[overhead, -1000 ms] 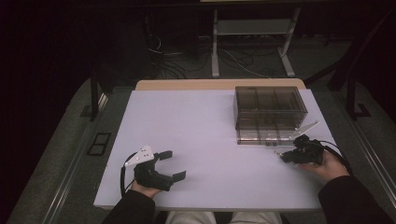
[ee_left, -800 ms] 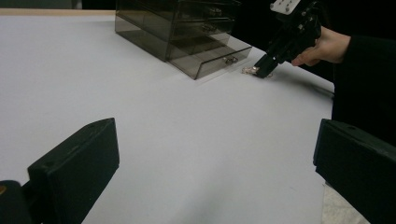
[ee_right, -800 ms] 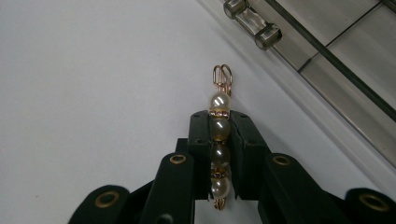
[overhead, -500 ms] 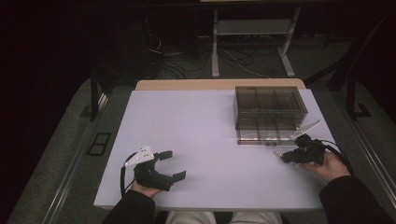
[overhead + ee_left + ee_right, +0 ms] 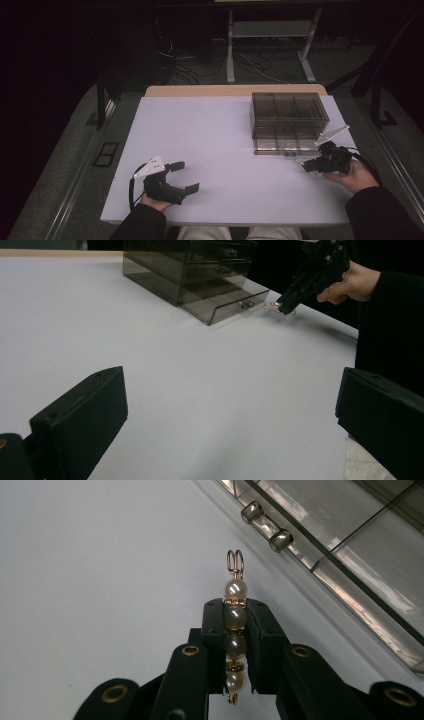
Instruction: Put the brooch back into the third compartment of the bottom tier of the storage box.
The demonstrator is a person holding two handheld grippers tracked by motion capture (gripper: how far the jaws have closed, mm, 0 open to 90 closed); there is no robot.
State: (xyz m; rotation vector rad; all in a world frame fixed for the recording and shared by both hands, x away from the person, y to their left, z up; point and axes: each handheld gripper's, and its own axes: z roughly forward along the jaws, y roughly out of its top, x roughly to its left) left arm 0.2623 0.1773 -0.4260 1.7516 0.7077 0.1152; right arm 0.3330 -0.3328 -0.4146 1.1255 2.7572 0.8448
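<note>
While clamped in the right tongs [image 5: 235, 630], pearl pin [image 5: 235, 625] beside smoky drawer box [image 5: 287, 120]; left tongs [image 5: 182, 176] wide.

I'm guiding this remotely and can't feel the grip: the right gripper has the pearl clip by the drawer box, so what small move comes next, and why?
Probably lift the right gripper slightly and carry the pearl clip over the bottom drawer. Its jaws are shut on the clip, and that drawer stands pulled out of the smoky drawer box just beside it. The left gripper rests open, well away.
</note>
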